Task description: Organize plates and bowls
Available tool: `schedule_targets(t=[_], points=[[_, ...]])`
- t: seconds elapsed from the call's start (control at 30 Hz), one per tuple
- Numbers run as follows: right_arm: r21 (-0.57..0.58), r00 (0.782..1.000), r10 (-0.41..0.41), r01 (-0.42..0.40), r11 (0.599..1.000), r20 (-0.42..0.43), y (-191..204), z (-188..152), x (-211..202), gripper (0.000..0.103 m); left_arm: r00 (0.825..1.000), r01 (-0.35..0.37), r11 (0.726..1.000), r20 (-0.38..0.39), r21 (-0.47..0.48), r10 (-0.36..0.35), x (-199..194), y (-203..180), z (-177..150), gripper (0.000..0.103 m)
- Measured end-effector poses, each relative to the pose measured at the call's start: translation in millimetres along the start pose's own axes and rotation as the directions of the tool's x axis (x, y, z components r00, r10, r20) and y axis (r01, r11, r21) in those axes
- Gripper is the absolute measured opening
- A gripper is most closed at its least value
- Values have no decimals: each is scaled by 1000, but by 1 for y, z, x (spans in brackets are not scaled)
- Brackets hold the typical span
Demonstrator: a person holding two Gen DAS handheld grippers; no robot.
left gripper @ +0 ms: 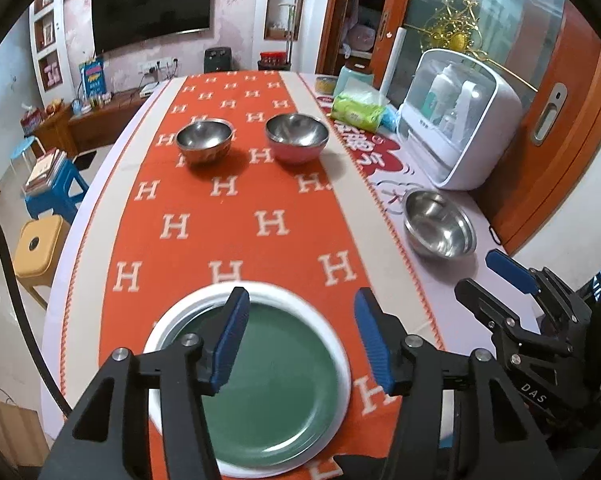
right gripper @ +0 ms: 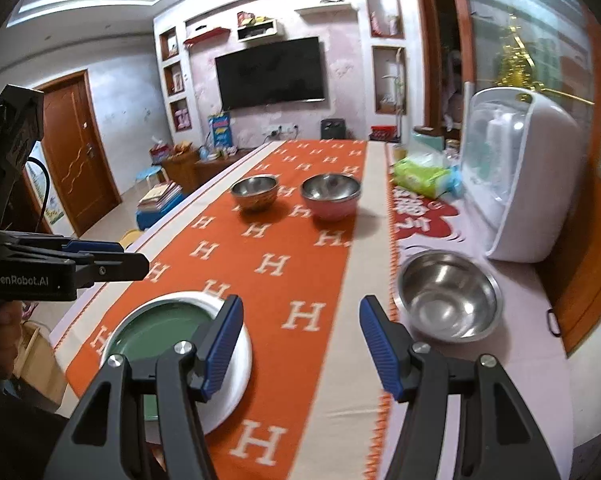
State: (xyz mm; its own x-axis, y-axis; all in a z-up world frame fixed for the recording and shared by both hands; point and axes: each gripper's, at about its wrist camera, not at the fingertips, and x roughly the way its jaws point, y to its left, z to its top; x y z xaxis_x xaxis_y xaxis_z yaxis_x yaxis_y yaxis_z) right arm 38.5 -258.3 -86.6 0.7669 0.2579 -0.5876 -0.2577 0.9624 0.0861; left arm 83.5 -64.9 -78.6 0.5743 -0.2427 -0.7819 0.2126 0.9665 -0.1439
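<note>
Both sets of jaws stand apart and empty: my left gripper (left gripper: pixel 300 336) hangs over the green plate (left gripper: pixel 268 384), which sits on a white plate (left gripper: pixel 158 328) at the near end of the runner (left gripper: pixel 220 216). My right gripper (right gripper: pixel 300 344) sits between those plates and the wide bowl (right gripper: pixel 448 296) on the pink cloth (right gripper: pixel 532 344). Two bowls (left gripper: pixel 204 140) (left gripper: pixel 296 136) stand side by side farther up the runner; the right one looks pinkish outside, though that may be reflection.
</note>
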Motion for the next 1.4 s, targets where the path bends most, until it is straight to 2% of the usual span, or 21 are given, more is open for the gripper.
schedule_targets(t=[0.3,0.37,0.53,0.67,0.77,0.87,1.13,1.23,1.4], points=[[24,995,-67,66,998,72,-58,2,-14,61,999,29,999,43,27,-30,19,-50,25,68],[42,993,-92,89,995,79,-74,0,-16,66,998,31,999,50,20,-32,27,-61,31,69],[93,988,-137,130,987,72,-106,-2,-18,71,998,50,999,32,21,-51,48,-82,43,70],[124,985,-160,151,981,66,-129,-2,-14,72,998,59,998,13,39,-59,67,-100,52,76],[153,984,-173,164,974,48,-144,-4,-8,73,997,75,996,-12,54,-74,81,-112,59,77],[181,982,-187,180,967,26,-156,-8,-1,73,996,87,994,-43,63,-84,97,-120,63,82],[229,975,-209,220,948,-73,-187,-21,31,73,985,94,994,-151,51,-86,145,-134,67,83],[224,970,-220,237,945,-99,-193,-24,44,73,977,122,992,-182,39,-113,165,-136,68,83],[225,970,-198,225,948,-138,-202,-28,66,73,966,114,993,-237,15,-108,199,-140,69,83]])
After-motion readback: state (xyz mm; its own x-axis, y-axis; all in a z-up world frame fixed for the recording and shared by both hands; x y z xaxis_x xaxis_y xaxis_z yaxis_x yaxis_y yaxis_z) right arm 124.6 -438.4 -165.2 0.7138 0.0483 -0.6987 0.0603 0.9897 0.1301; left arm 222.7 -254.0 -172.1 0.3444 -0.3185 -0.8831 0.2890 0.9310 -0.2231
